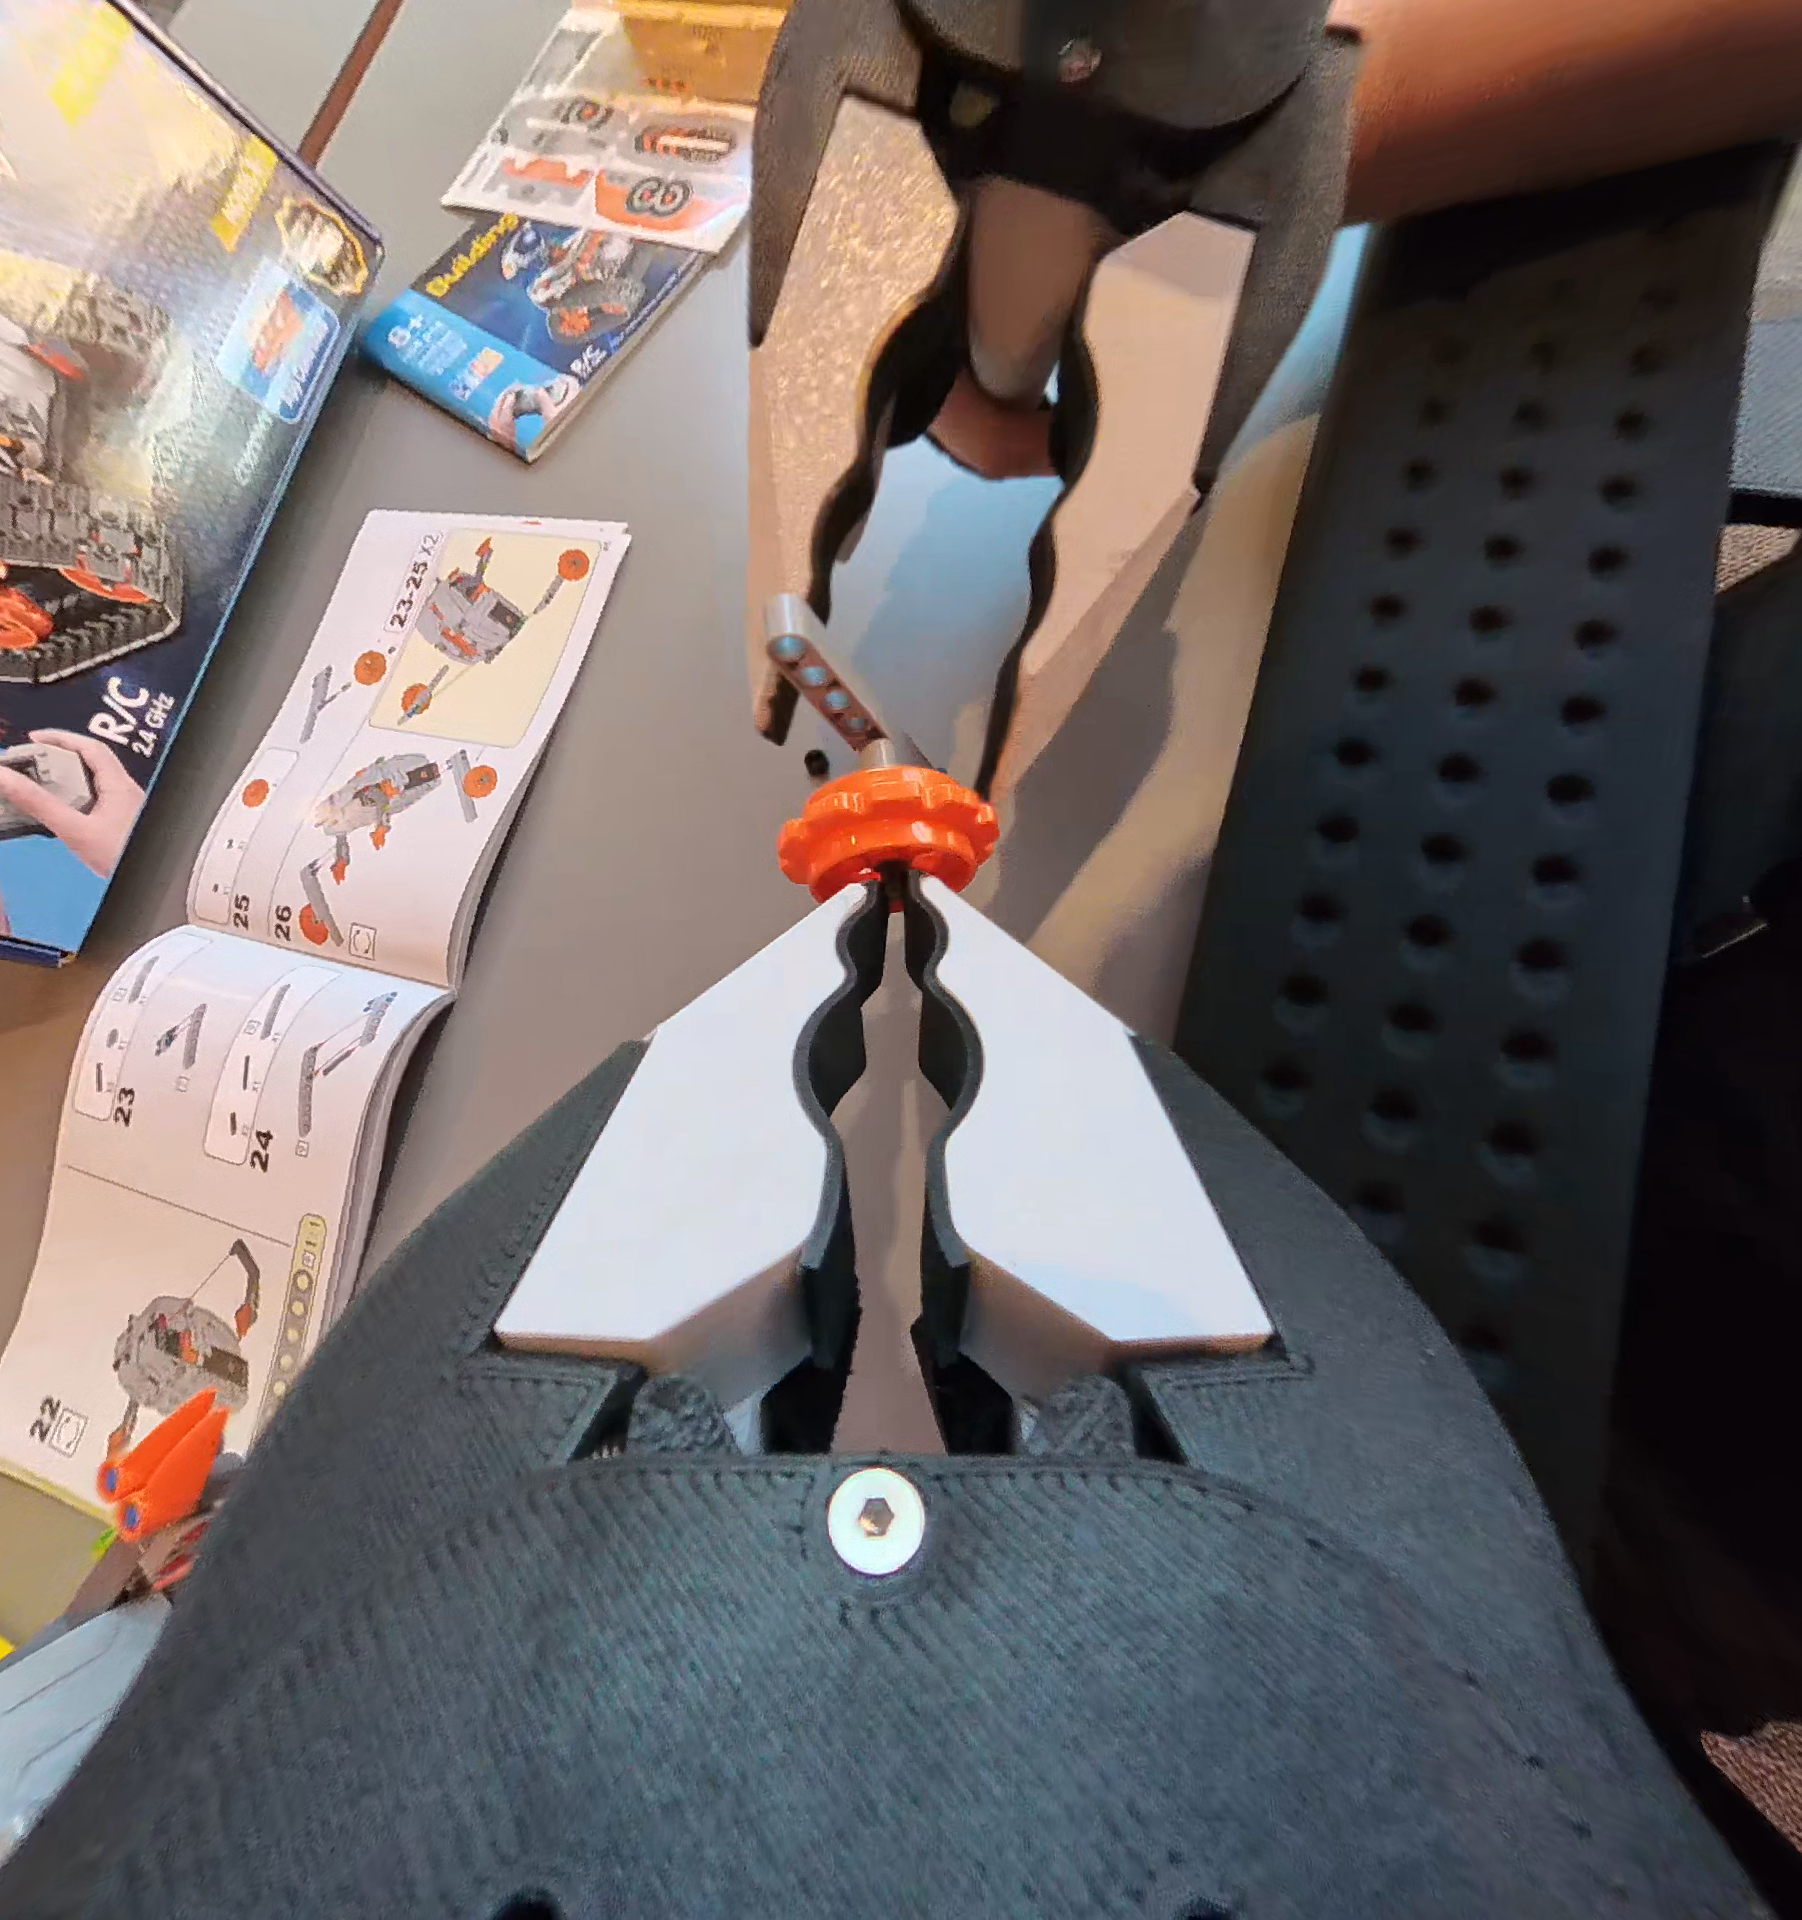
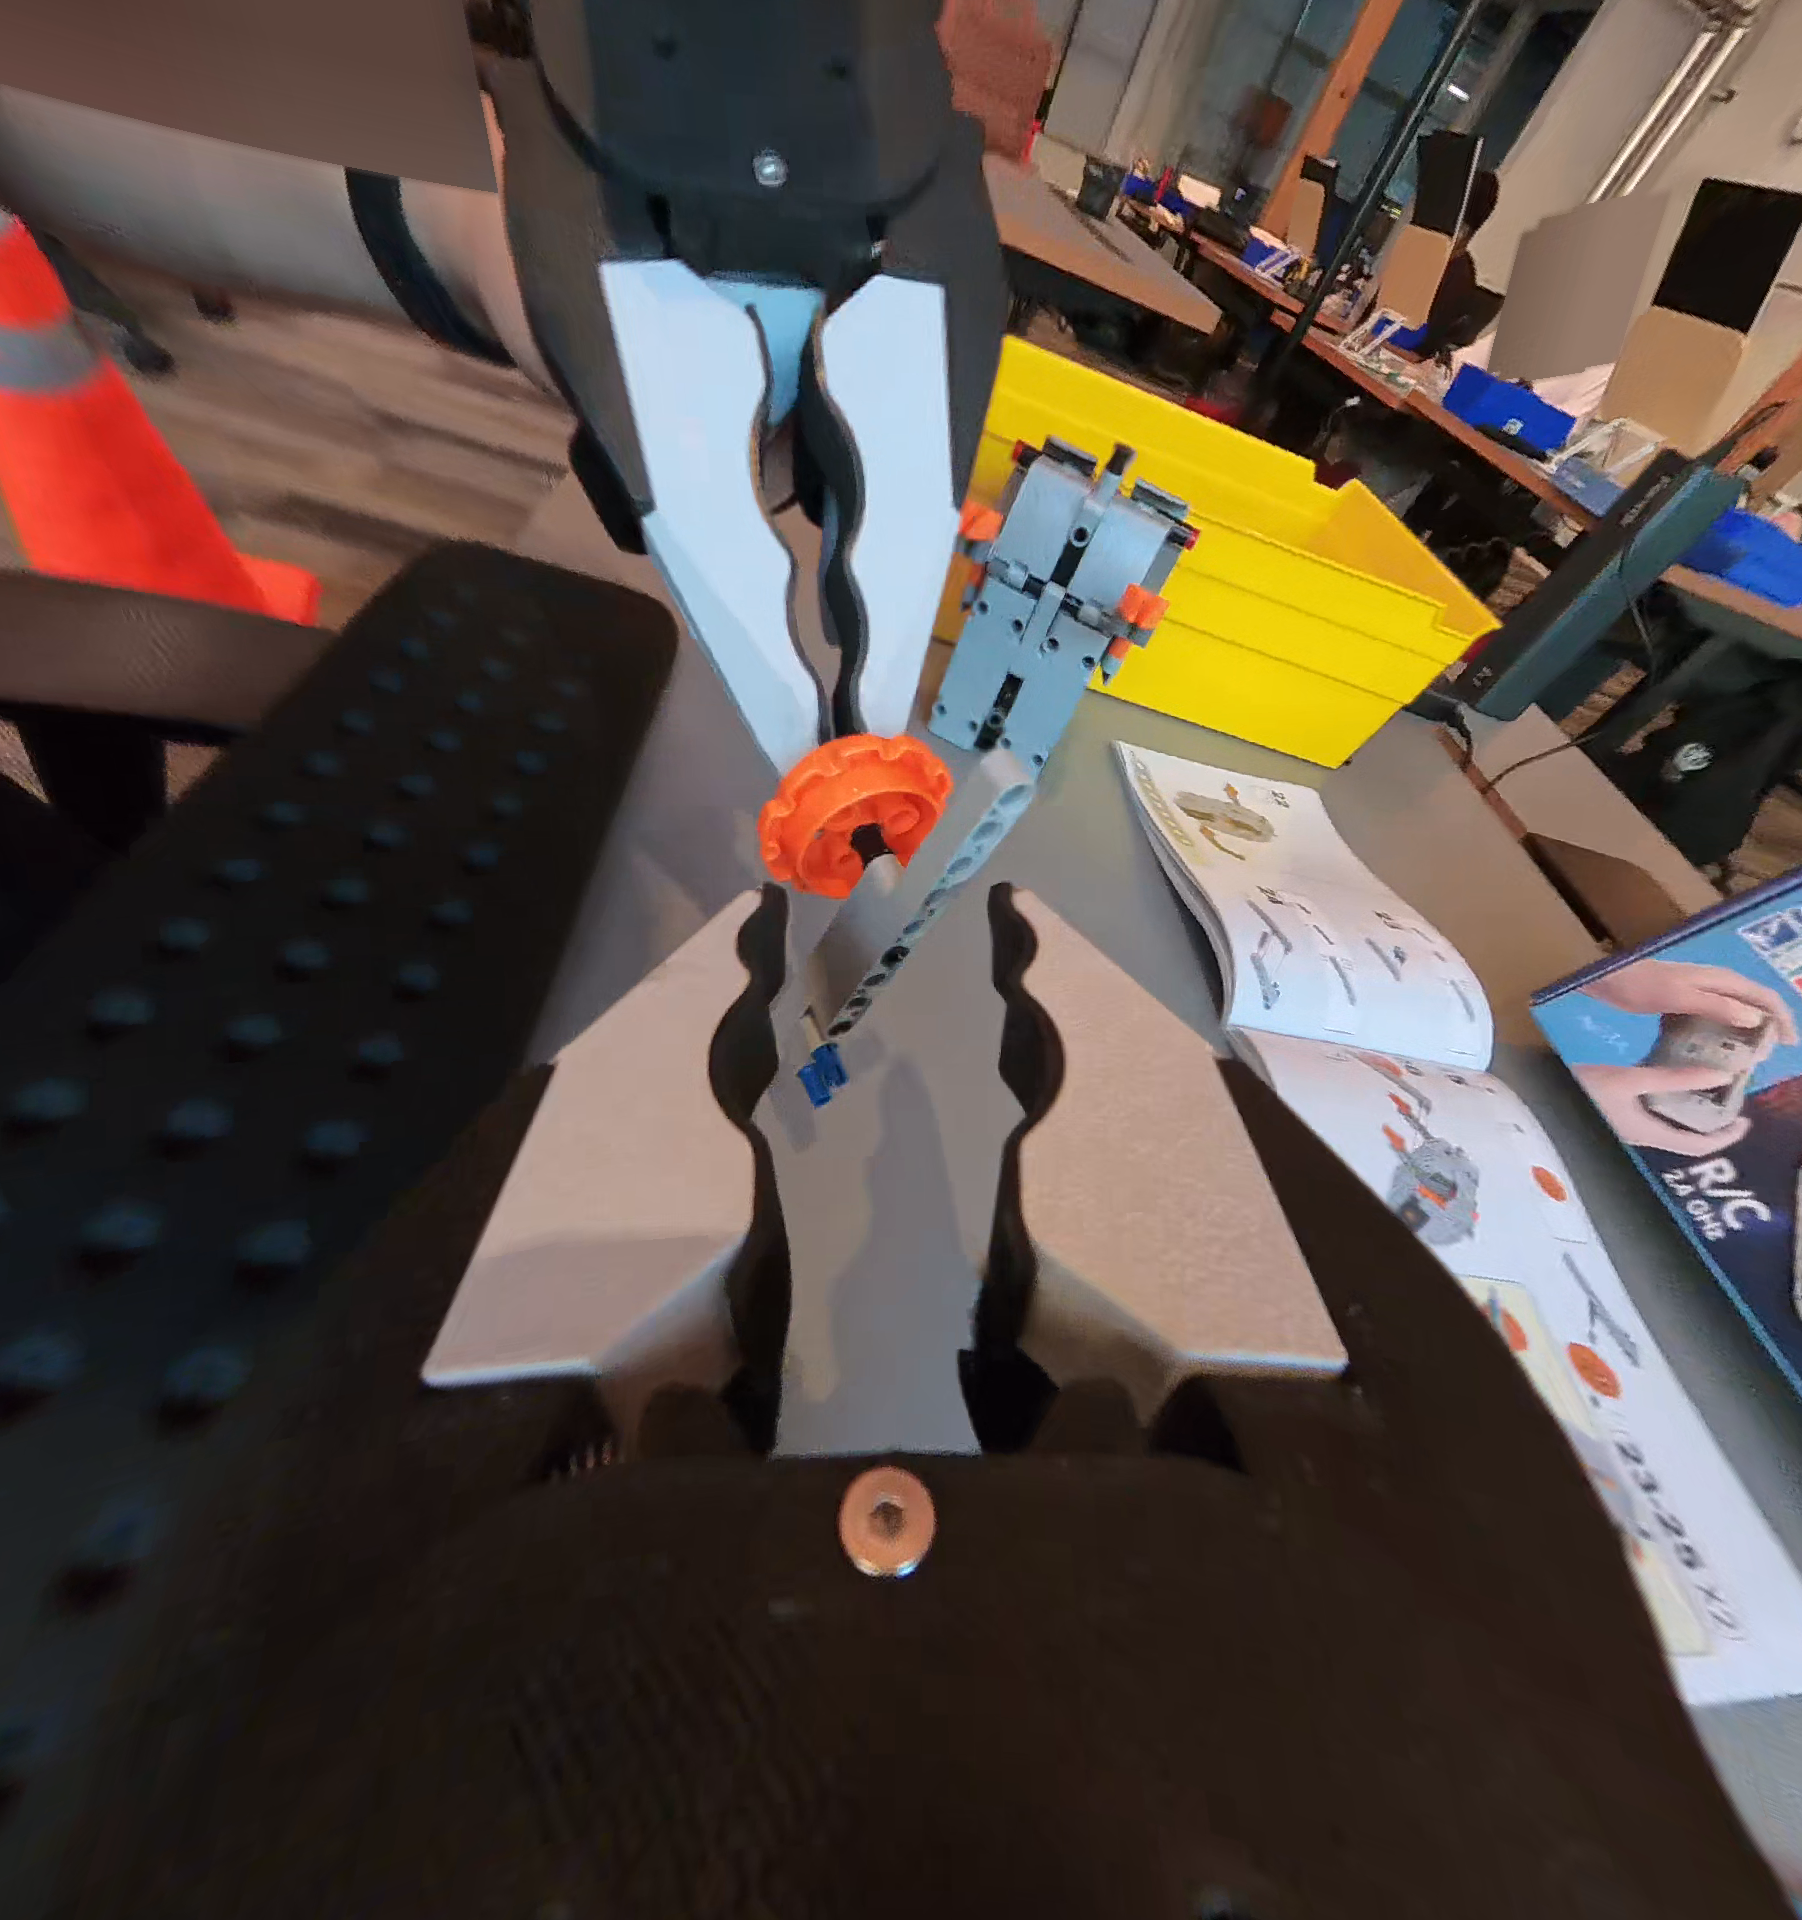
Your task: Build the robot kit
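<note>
My left gripper point(image 1: 892, 899) is shut on a short axle that sticks out of an orange toothed wheel point(image 1: 886, 836). A grey beam with holes point(image 1: 824, 675) hangs on the wheel's far side, above the grey table. My right gripper point(image 2: 886, 904) is open, with the grey beam point(image 2: 918, 914) between its fingers and the orange wheel point(image 2: 850, 810) just beyond its tips. A blue pin point(image 2: 824, 1075) sits at the beam's near end. The left gripper point(image 2: 837, 727) reaches in from above in the right wrist view. The right gripper point(image 1: 876, 753) reaches in from the top in the left wrist view.
A grey brick model point(image 2: 1063, 603) stands on the table in front of a yellow bin point(image 2: 1240, 582). An open instruction booklet point(image 1: 357, 831) and a toy box point(image 1: 97, 468) lie to the left. A black perforated chair back point(image 1: 1479, 727) stands close by. An orange cone point(image 2: 76, 416) is on the floor. The tips of both grippers are at nearly the same place.
</note>
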Demonstrator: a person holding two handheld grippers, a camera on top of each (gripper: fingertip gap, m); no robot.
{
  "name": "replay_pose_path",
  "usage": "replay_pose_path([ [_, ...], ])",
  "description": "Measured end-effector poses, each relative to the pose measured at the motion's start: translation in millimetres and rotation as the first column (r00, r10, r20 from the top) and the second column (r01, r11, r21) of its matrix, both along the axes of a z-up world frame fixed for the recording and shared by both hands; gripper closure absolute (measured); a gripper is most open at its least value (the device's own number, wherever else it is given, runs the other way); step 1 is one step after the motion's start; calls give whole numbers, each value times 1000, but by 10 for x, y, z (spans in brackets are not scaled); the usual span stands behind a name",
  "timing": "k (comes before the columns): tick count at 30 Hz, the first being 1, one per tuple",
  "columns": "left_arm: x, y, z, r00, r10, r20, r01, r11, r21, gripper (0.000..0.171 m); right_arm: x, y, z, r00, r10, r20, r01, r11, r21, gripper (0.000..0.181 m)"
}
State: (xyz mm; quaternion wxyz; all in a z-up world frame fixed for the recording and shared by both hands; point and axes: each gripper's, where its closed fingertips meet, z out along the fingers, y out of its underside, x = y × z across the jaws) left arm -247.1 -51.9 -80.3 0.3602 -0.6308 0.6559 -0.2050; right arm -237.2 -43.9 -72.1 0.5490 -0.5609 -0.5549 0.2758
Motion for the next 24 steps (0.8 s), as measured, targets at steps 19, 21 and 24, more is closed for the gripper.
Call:
replay_pose_path([
  [19, 93, -204, 294, 968, -17, 251, 53, 989, -138, 170, 84, -255, 200, 947, 150, -283, -255, 888, -383, 175],
  [21, 110, -228, 329, 954, 12, 301, 38, 987, -159, 171, 120, -276, 237, 943, 149, -298, -263, 882, -392, 175],
  [24, 115, -266, 389, 929, 52, 367, 18, 983, -184, 171, 192, -271, 238, 941, 134, -311, -255, 885, -390, 176],
])
